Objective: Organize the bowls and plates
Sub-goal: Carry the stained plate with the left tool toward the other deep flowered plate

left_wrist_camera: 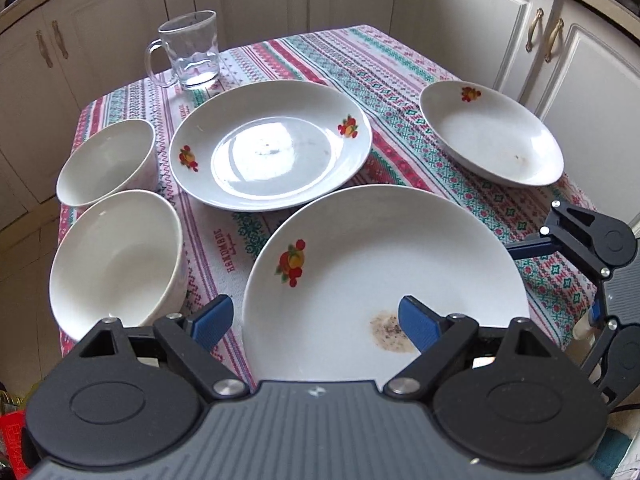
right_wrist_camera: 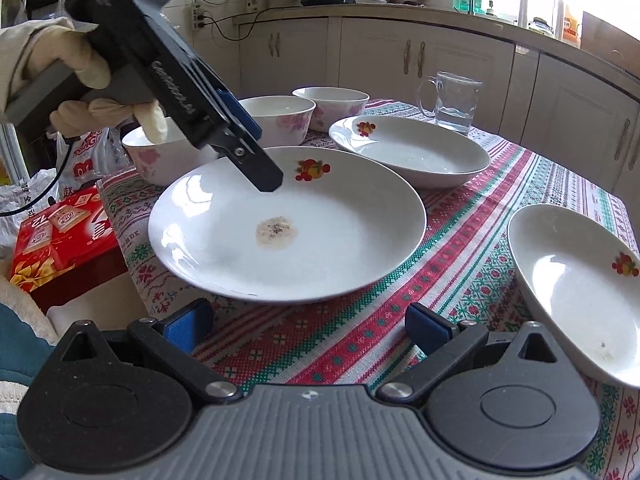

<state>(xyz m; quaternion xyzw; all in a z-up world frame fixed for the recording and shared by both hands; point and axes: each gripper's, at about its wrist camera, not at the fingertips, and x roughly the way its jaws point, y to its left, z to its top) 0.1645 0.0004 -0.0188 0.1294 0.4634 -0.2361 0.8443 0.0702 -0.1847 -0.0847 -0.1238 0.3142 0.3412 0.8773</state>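
Note:
A large white plate with a fruit motif and a brown stain lies at the near side of the table. My left gripper hovers open over its near left rim, one pad outside the rim and the other above the stain. In the right wrist view that plate sits just beyond my open, empty right gripper, and a gloved hand tilts the left gripper down over it. A flat plate, a deep plate and two bowls stand around.
A glass mug holding a little water stands at the table's far corner. A third bowl sits behind the left gripper. A red box lies below the table's left edge. Kitchen cabinets surround the table.

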